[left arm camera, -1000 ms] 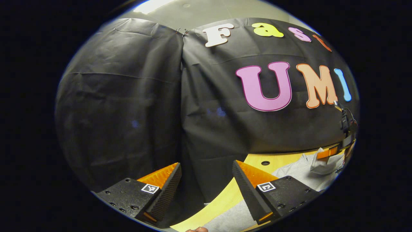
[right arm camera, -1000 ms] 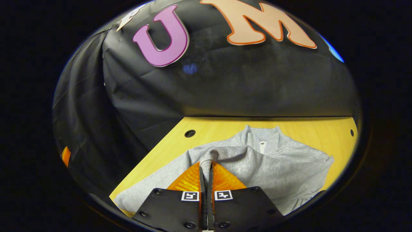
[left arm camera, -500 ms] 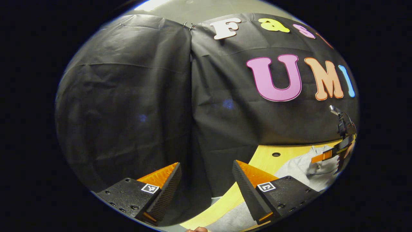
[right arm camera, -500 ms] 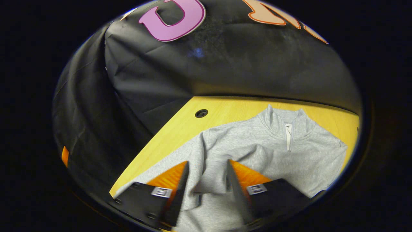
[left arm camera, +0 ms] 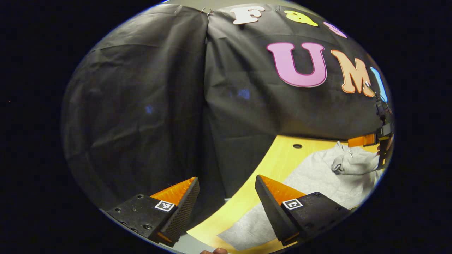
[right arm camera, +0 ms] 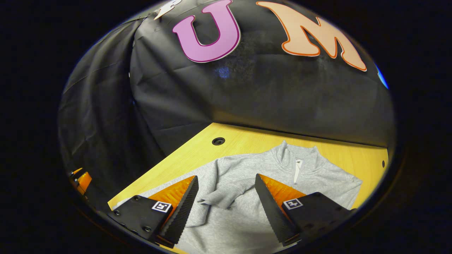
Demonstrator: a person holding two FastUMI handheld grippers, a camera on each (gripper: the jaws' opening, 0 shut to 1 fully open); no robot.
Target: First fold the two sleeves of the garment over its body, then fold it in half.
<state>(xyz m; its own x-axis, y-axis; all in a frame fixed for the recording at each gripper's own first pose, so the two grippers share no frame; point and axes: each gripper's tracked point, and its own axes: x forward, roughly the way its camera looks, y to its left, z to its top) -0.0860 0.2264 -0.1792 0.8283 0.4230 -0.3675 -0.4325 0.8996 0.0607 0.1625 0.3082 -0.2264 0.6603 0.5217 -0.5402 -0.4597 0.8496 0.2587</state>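
- On the table (right arm camera: 247, 143), the grey garment (right arm camera: 268, 169) lies flat, one sleeve (right arm camera: 226, 194) folded across its body.
- Your right gripper (right arm camera: 226, 203) hovers just above that sleeve, fingers spread, holding nothing.
- Your left gripper (left arm camera: 226, 208) is spread too, empty, near the table's edge, with the garment's hem (left arm camera: 247, 227) just beside its right finger.

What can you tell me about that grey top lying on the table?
The grey sweatshirt looks like soft fleece, with a stand-up collar and a short zip at the neck. It lies flat, front up, on the yellow wooden table. One sleeve is folded across the chest, its cuff rumpled. The right tongs hover open above it, not touching.
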